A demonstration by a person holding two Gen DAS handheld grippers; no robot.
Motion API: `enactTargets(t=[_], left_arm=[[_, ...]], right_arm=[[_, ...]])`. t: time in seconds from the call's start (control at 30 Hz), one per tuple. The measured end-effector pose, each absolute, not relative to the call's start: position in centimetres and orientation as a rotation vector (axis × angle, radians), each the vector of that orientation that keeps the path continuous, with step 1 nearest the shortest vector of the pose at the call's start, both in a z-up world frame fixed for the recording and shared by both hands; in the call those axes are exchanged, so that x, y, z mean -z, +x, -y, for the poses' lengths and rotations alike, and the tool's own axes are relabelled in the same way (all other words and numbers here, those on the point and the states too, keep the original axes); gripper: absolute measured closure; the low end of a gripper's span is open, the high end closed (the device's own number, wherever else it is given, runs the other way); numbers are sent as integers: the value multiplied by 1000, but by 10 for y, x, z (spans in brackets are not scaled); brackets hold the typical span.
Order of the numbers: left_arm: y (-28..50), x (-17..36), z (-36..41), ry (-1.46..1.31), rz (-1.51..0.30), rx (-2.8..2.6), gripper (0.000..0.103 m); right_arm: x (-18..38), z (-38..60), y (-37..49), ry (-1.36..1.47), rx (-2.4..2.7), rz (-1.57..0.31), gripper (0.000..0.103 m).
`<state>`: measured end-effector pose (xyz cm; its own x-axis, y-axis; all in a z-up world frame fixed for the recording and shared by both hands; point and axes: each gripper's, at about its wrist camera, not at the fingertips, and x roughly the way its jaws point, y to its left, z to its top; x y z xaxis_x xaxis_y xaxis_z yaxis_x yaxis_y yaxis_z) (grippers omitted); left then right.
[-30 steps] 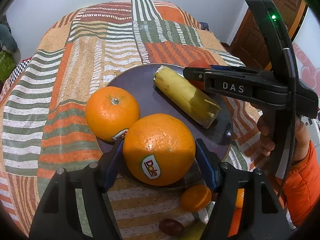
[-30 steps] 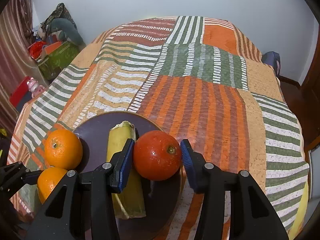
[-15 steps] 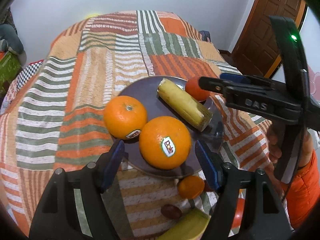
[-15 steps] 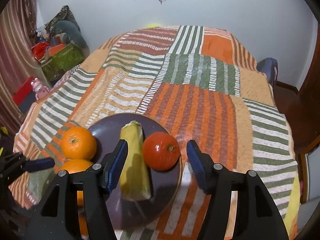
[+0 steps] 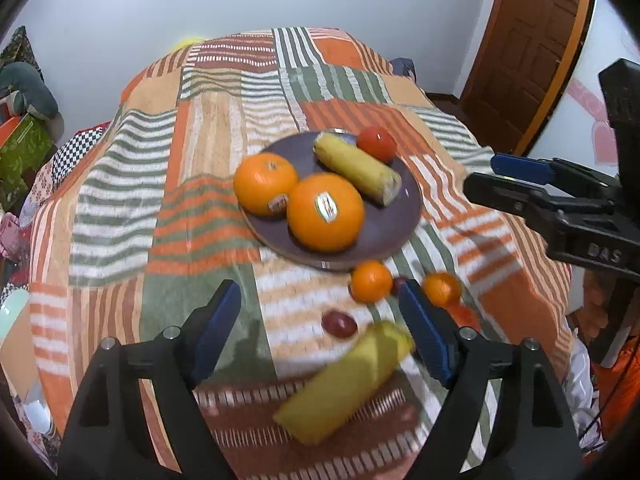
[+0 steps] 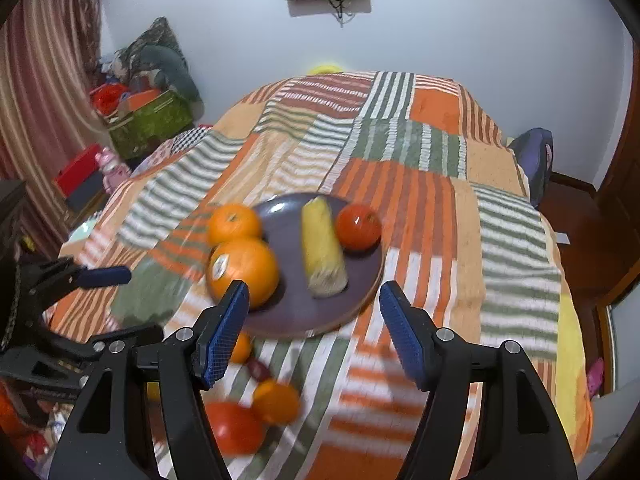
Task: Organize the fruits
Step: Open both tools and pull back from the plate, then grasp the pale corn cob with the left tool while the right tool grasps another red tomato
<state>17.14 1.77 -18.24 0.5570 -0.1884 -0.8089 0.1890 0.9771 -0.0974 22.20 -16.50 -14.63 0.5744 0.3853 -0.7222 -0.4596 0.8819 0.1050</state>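
Note:
A dark purple plate on the striped cloth holds two oranges, a yellow cut stalk and a red fruit. Loose on the cloth near me lie two small tangerines, a dark red plum and a second yellow stalk. My left gripper is open and empty above these. My right gripper is open and empty, held back from the plate's near rim. A red fruit and a tangerine lie under it.
The patchwork cloth covers a round table. A wooden door stands at the right. Boxes and bags sit on the floor at the left. The right gripper's body shows at the right of the left wrist view.
Both grippers have let go of their fruit, the large orange and the red fruit, onto the plate. Both have pulled back and up, away from the plate.

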Motion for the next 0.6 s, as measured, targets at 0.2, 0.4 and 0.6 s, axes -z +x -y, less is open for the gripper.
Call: enactTargets(t=[0.2,0.4,0.6], left_arm=[[150,202,-13,-3,-1014,230,20],[141,220,-12,-9,-1066,236,20],[138,234,-15,-19,-1095,230,20]], right_arm=[[158,165,191,-88,-527,-862,38],[184,161,175,-67,-550,-944,38],[203,151,168,-52,-582,-1008,38]])
